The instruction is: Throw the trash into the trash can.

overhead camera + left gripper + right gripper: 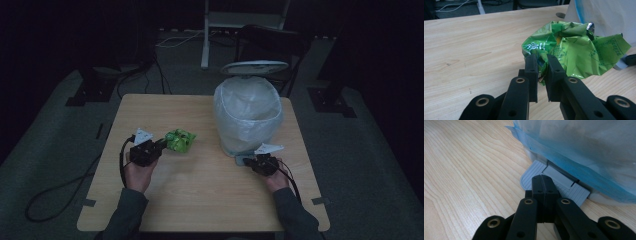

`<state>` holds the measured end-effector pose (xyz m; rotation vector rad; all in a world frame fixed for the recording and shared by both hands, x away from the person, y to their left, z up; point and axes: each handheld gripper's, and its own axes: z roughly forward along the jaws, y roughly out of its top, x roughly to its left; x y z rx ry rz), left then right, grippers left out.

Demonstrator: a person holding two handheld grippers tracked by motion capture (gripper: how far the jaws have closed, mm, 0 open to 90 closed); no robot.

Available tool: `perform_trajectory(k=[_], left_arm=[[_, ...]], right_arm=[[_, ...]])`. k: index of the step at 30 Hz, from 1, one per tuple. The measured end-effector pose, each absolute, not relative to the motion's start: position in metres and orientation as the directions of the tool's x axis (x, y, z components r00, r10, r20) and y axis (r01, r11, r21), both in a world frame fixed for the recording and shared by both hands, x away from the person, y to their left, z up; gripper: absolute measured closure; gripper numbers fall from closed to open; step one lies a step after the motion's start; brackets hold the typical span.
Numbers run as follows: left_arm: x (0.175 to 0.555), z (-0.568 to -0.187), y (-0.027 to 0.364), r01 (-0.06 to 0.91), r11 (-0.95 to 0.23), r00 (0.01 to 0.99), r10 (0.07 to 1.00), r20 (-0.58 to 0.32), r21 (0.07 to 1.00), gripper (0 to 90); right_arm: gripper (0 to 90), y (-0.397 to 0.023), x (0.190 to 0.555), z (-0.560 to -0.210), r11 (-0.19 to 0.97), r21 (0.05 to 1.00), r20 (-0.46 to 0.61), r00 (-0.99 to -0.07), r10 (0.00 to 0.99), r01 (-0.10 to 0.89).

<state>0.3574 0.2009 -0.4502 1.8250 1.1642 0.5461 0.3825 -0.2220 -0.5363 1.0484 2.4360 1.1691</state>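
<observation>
**Left hand-held gripper pinches a green wrapper; right one sits closed on the bin's pedal**

The left hand-held gripper (541, 65) has its two black jaws drawn in tight on a fold of a crumpled green wrapper (576, 52). The pinched fold sits at the wrapper's near, lower edge, and the rest of the foil billows out beyond and to the right of the jaws in the left gripper view. From the high view, the same hand-held gripper (161, 143) is over the left half of the wooden counter (200, 190), with the wrapper (180, 140) just past its tip, toward the middle of the counter. Whether the wrapper's far side rests on the counter or hangs clear of it cannot be told.

The right hand-held gripper (543, 182) has its jaws fully together with nothing between them. Their tips lie on the grey ribbed foot pedal (534, 172) that juts out at the base of the pedal bin (584, 145). In the high view, this hand-held gripper (251, 161) is at the bin's near foot, on the right half of the counter.

The bin (247, 117) stands upright toward the counter's far right, lined with a pale translucent bag, and its lid (255, 67) is raised behind the opening. The wrapper is well to the bin's left.
</observation>
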Motion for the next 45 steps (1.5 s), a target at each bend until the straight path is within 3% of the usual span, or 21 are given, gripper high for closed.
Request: perform_trajectory(k=[45], left_arm=[[0.381,-0.406,0.193,0.435,-0.185,0.488,0.871,-0.058,0.881,81.9]], right_arm=[[89.9,-0.223,0.383,-0.536,0.416,0.755,0.095,-0.713,0.695,0.507]])
